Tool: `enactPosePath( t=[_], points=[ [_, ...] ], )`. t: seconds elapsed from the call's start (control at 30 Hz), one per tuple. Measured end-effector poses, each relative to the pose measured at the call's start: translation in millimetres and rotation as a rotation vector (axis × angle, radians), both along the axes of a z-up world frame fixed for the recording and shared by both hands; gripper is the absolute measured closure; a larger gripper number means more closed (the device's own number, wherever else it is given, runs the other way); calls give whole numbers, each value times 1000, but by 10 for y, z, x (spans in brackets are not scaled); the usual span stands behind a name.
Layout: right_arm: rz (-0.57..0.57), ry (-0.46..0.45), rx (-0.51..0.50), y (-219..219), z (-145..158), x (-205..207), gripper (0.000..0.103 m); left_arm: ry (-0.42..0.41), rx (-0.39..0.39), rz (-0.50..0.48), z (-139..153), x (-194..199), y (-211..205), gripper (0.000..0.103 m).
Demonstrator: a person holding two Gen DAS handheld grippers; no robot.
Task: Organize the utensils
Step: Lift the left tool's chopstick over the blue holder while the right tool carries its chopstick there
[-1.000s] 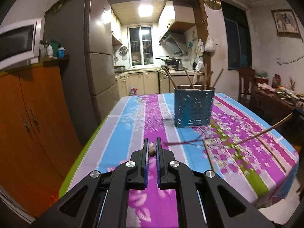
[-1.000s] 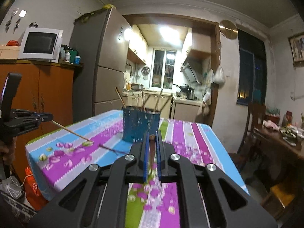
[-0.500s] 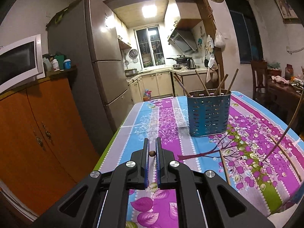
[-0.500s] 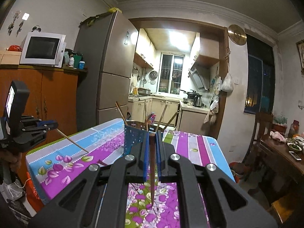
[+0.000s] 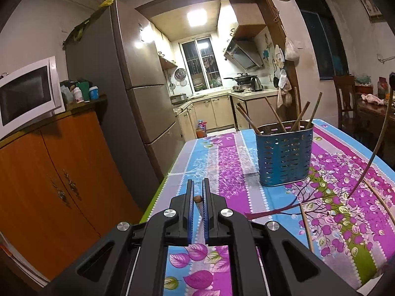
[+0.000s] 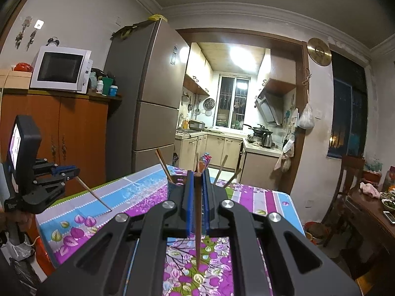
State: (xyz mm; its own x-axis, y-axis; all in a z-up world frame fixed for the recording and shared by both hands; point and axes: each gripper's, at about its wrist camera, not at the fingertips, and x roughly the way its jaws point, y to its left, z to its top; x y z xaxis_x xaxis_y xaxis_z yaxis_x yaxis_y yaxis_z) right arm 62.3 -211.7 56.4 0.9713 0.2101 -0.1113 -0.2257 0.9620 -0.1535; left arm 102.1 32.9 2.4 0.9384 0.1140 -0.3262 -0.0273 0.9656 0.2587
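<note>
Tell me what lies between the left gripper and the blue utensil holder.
Only bare floral tablecloth, per the left wrist view, between the left gripper and the blue utensil holder.

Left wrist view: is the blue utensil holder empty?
No, several wooden chopsticks stand in the blue utensil holder on the table.

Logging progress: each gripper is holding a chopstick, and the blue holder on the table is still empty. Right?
Not quite. Each gripper does hold a chopstick, but the blue holder is not empty: the left wrist view shows several chopsticks already standing in it. The rest holds.
</note>
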Motion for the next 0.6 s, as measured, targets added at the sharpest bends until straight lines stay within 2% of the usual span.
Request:
enactPosePath(
  t=[0.37, 0.47, 0.6],
  points=[
    [27, -16, 40, -81, 320, 289, 97, -31, 25, -19, 168, 98, -92, 95],
    [30, -18, 63, -133, 440, 391, 97, -26, -15, -56, 297, 168, -86, 95],
    [36, -26, 95, -192, 612, 522, 97, -18, -119, -169, 666, 277, -90, 95]
  ],
)
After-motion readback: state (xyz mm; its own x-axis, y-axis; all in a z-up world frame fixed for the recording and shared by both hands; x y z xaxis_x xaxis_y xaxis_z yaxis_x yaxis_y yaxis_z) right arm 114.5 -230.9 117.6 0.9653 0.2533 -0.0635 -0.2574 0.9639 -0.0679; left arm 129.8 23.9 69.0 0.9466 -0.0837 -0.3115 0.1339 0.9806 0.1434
